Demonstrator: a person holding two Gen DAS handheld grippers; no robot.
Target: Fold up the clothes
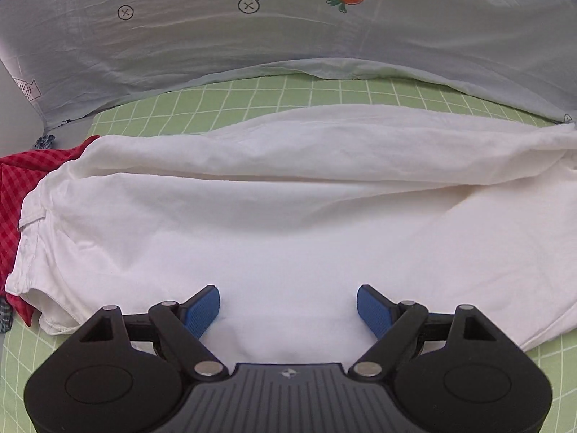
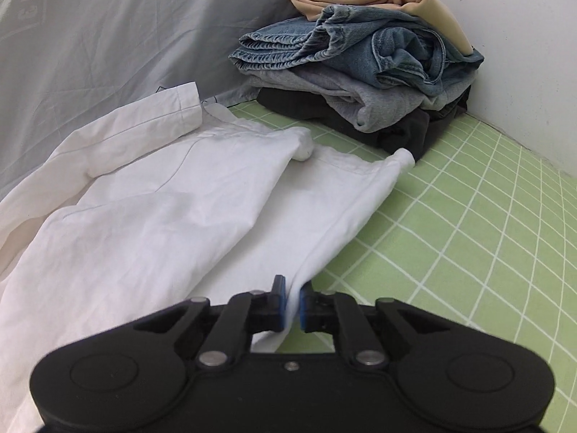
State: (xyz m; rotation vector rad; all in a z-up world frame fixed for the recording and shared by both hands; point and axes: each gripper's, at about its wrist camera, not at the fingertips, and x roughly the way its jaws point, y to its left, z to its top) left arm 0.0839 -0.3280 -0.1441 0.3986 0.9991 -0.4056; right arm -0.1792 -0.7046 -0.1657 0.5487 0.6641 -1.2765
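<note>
Right wrist view: right gripper (image 2: 292, 301), jaws clenched on the near edge of a white garment (image 2: 151, 209) spread on the green checked surface (image 2: 468, 234), presumably to lift a fold. Left gripper (image 1: 288, 306) released above the cloth. Folded pile (image 2: 360, 83) far right.

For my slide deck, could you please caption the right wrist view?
Right tongs pinch the edge of a white garment on a green checked sheet, folded clothes stacked behind.

Both grippers — left gripper (image 1: 288, 306), right gripper (image 2: 292, 306) — are black, with silver pivot pins and blue-padded jaws.
</note>
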